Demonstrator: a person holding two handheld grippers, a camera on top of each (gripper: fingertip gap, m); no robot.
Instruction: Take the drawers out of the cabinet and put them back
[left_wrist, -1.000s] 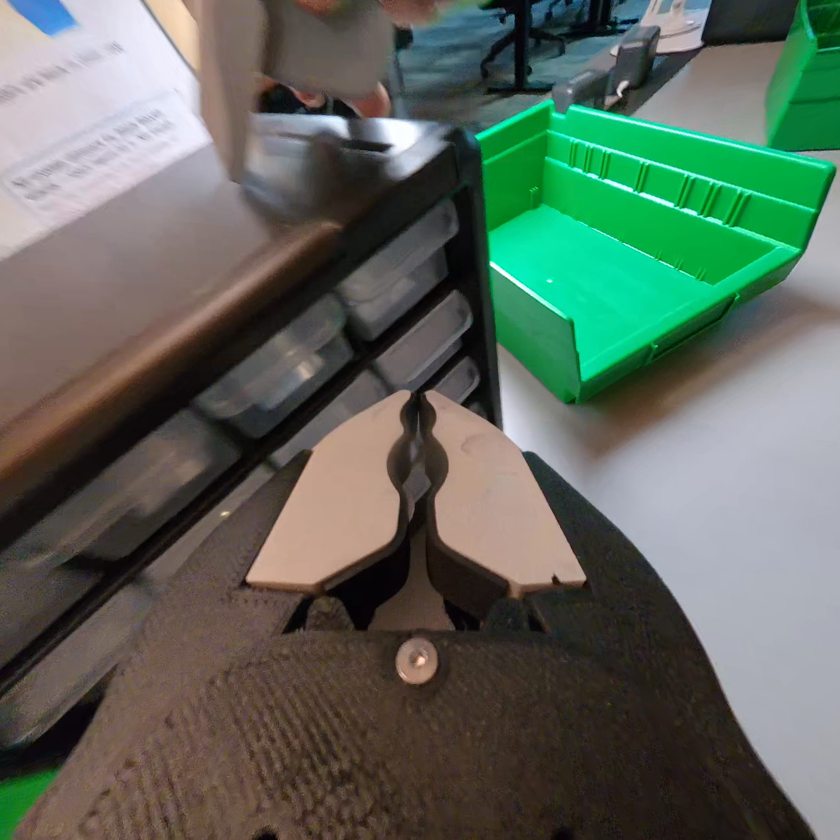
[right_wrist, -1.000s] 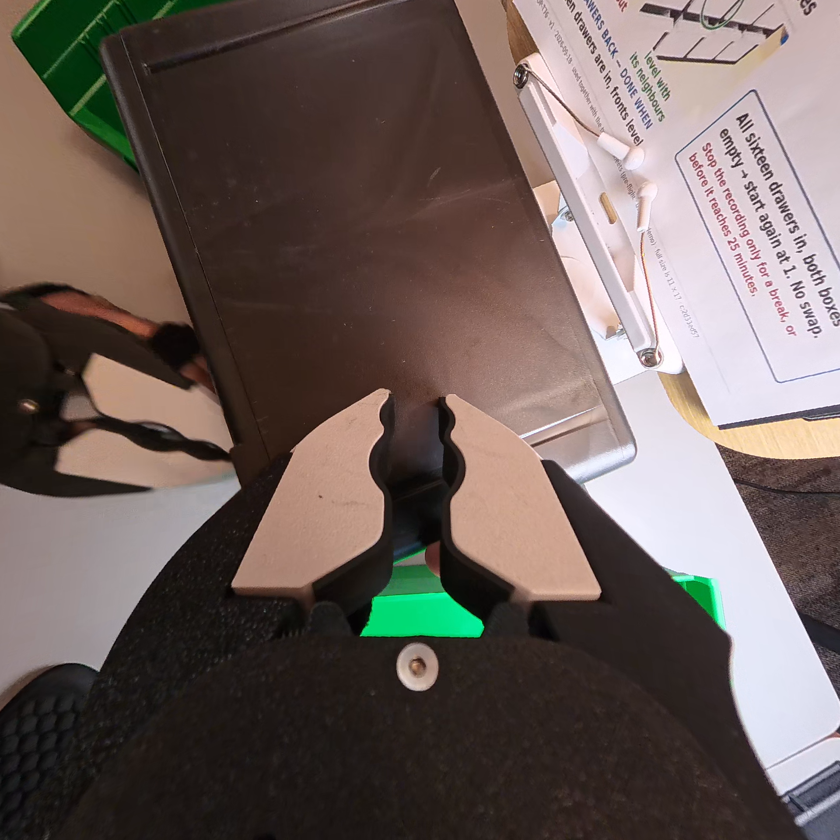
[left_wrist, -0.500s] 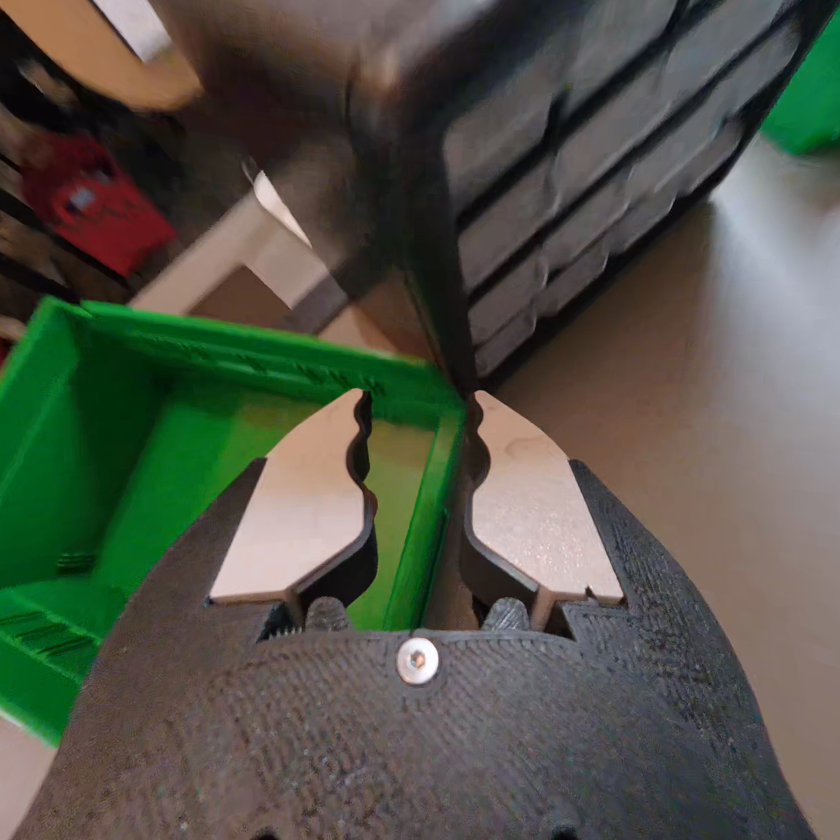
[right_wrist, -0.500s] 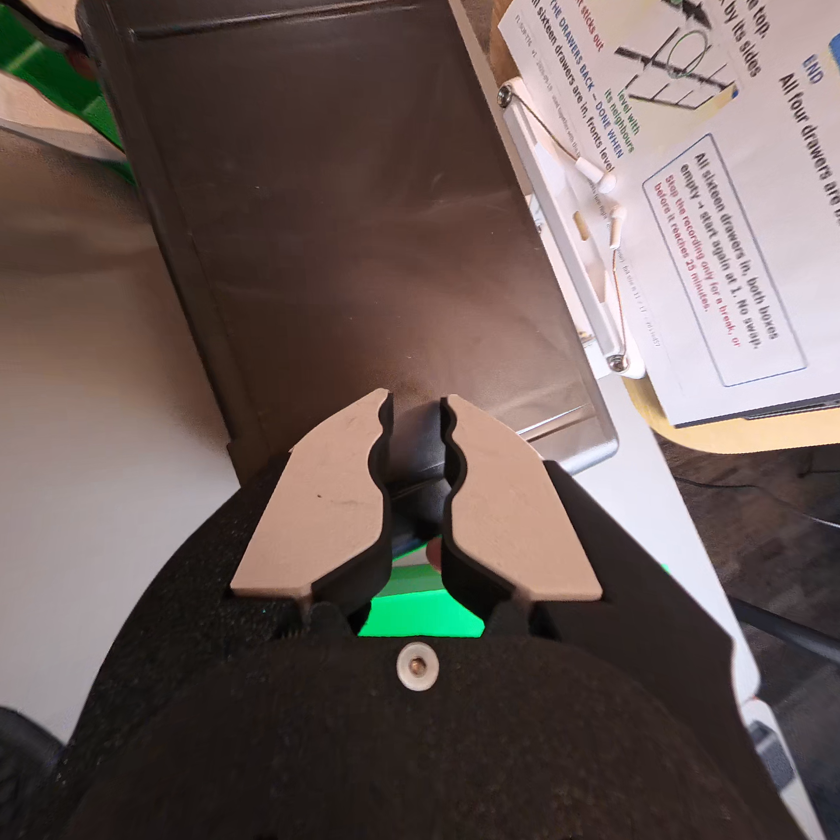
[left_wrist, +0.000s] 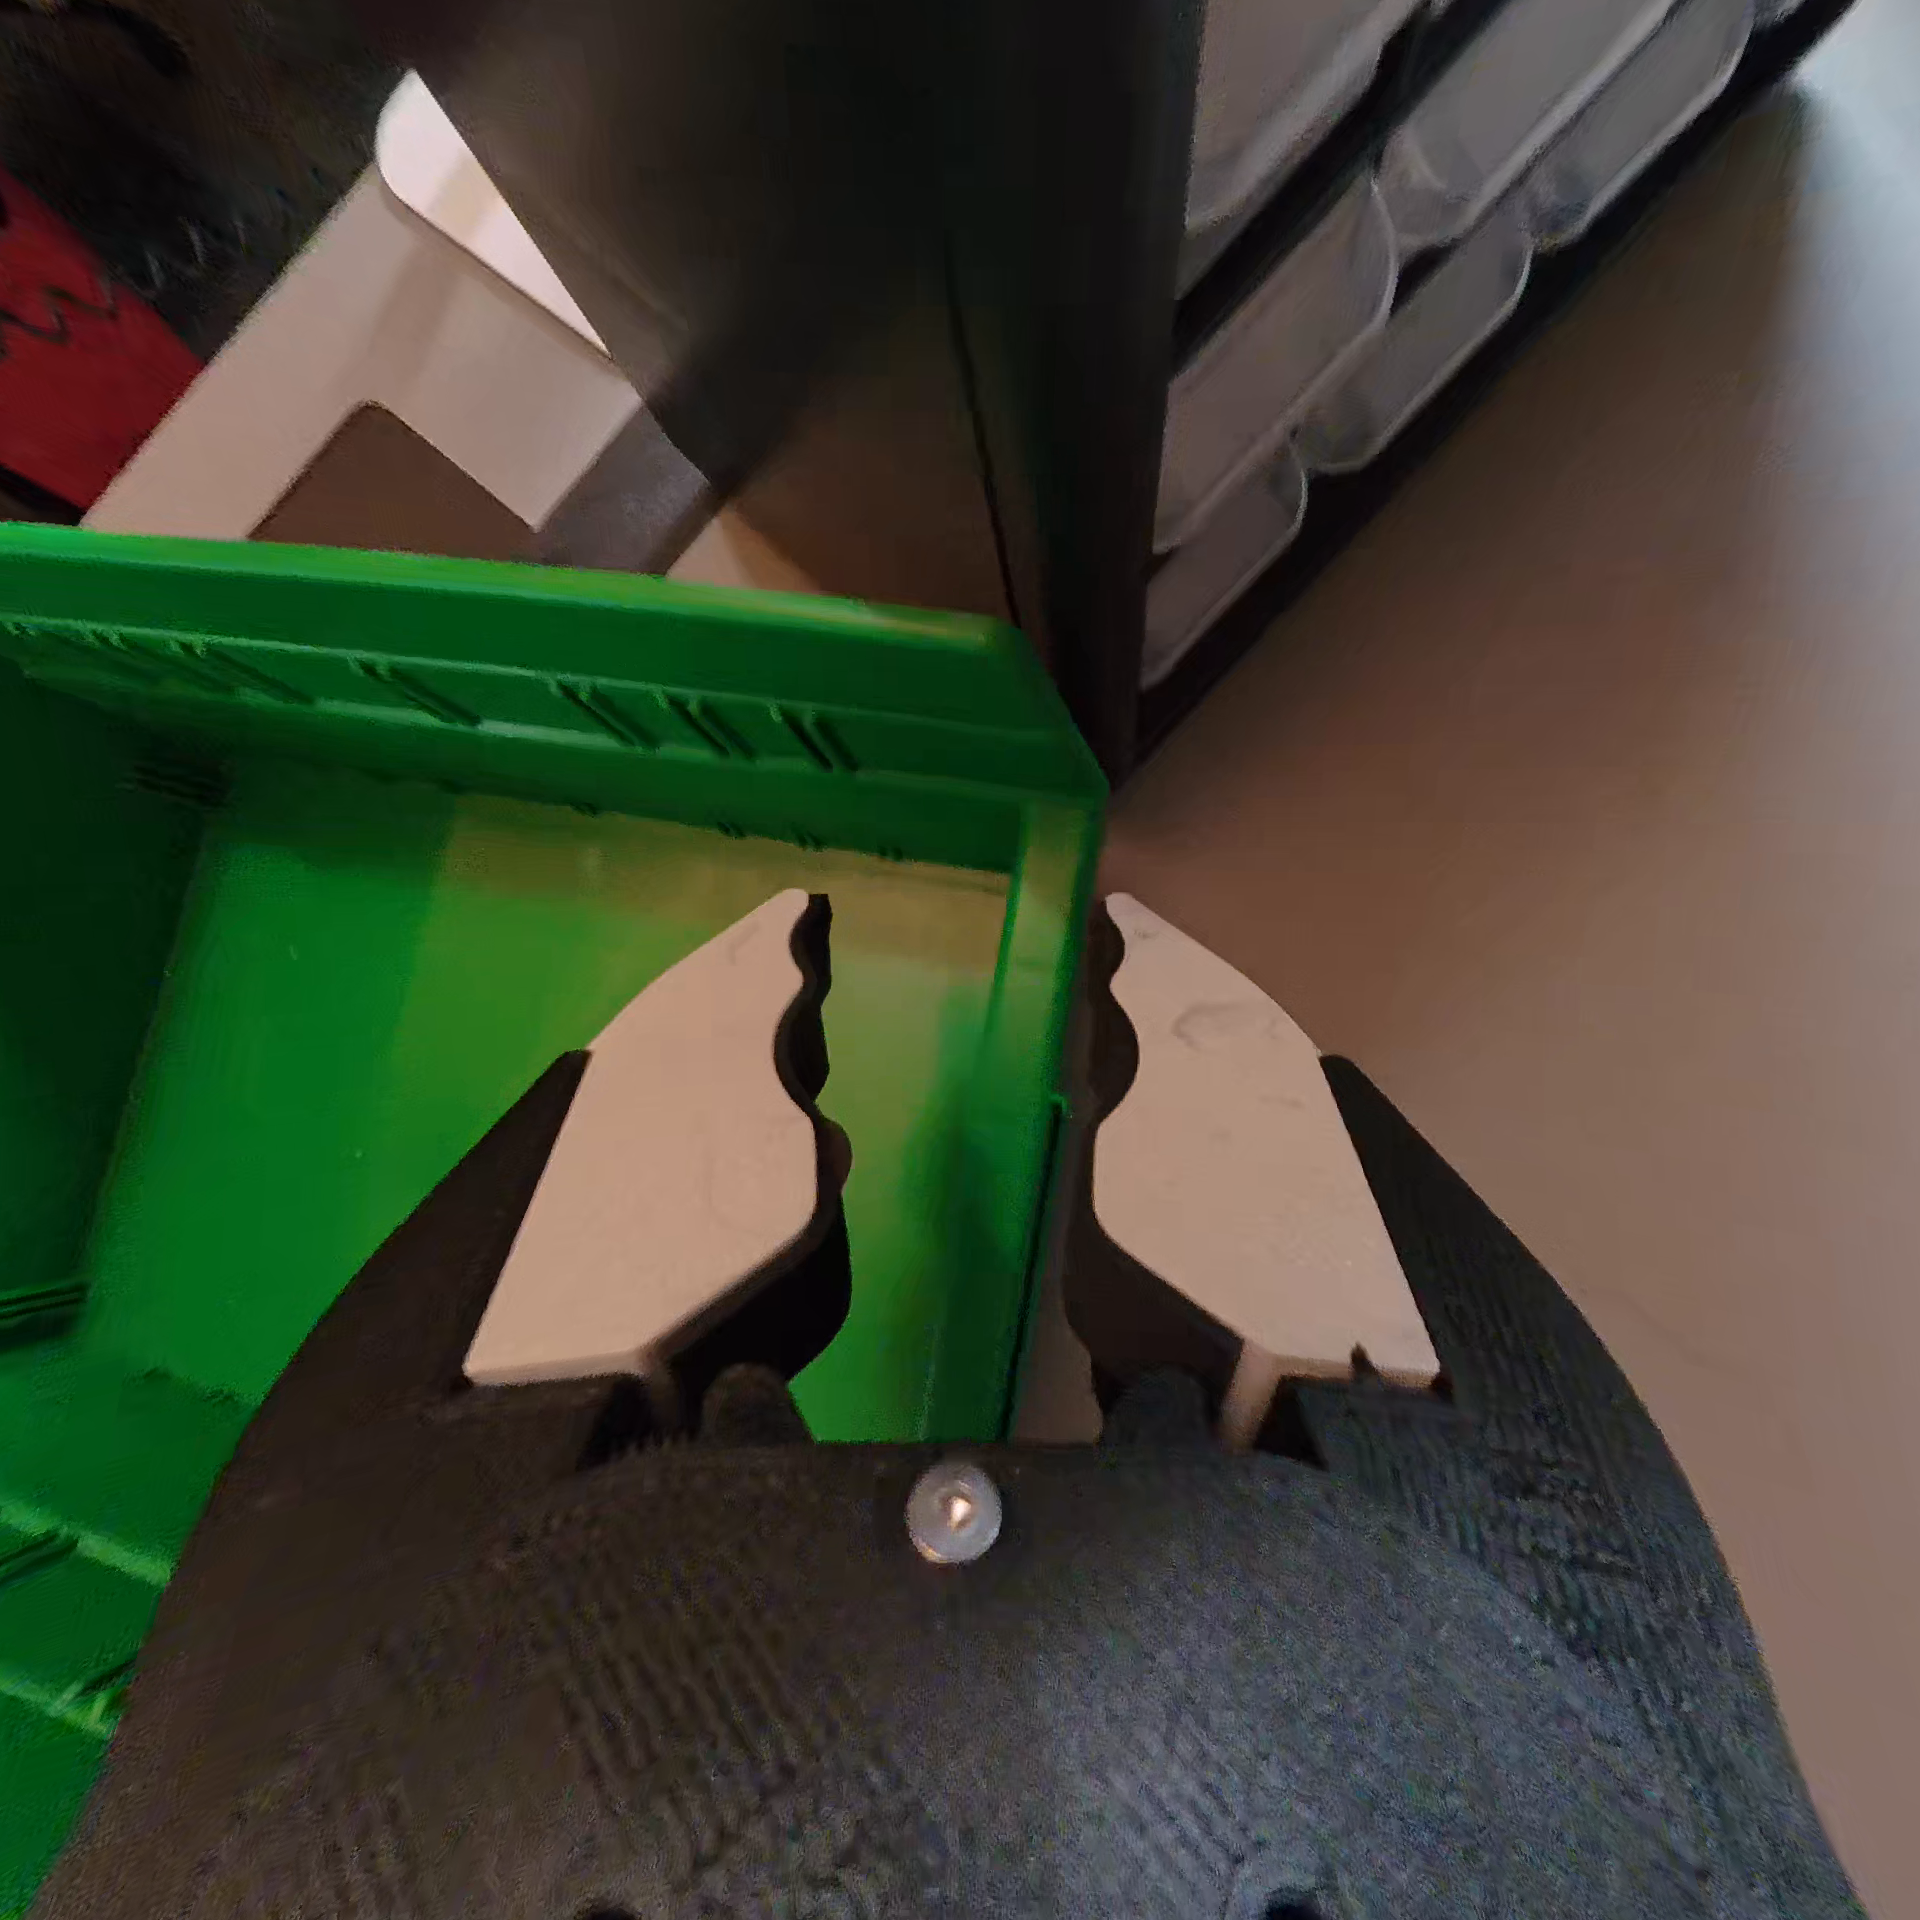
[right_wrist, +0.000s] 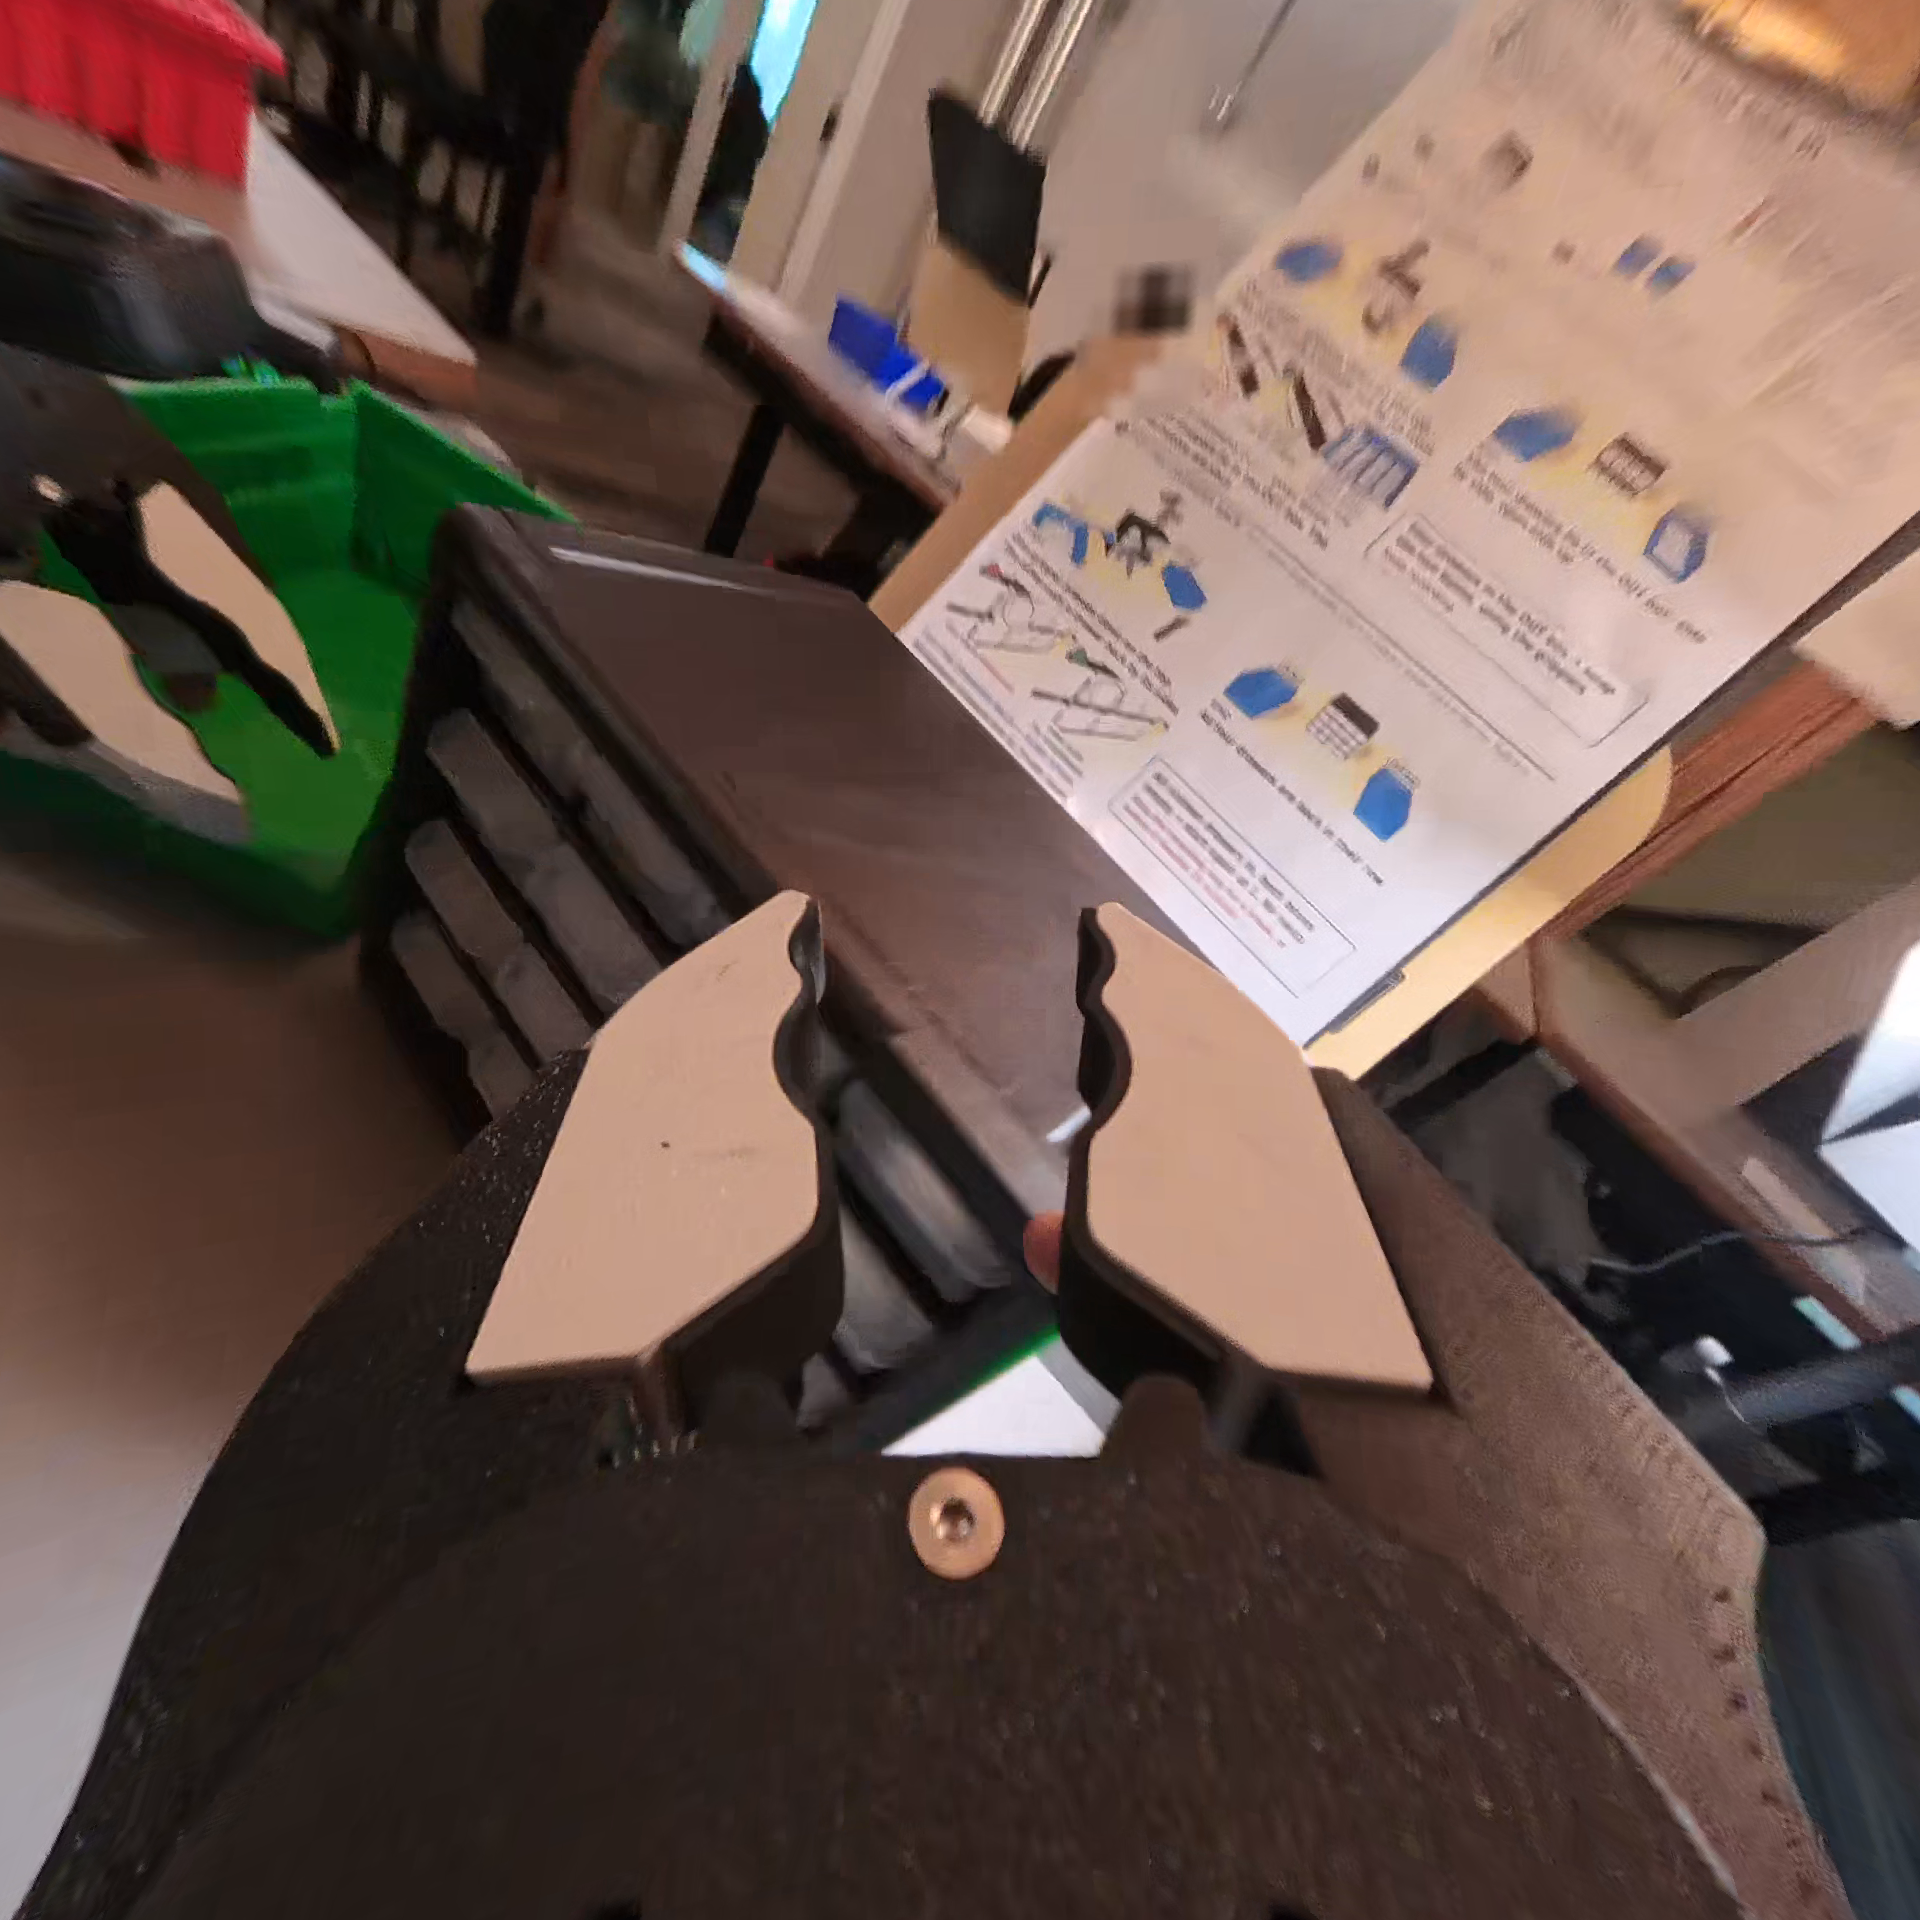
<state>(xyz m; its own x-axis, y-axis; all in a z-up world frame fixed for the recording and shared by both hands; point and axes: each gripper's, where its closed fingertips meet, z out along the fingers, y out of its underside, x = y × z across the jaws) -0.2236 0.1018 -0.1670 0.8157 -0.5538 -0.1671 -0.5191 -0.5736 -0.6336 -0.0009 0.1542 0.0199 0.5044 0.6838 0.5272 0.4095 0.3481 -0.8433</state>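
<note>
1. Your left gripper (left_wrist: 956, 914) is spread open, empty, its fingers straddling the green bin (left_wrist: 540, 665) wall beside the cabinet (left_wrist: 1049, 343)
2. Your right gripper (right_wrist: 948, 920) gapes empty above the cabinet (right_wrist: 831, 727); drawers (right_wrist: 520, 831) seated
3. The printed instruction sheet (right_wrist: 1351, 582) stands behind the cabinet

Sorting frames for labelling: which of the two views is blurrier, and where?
Right wrist view: strong motion smear on the white instruction poster and the room behind; the black plastic drawer cabinet is soft. Left wrist view: sharper, the green plastic bin only mildly streaked; the cabinet's side is dark and smeared.
</note>
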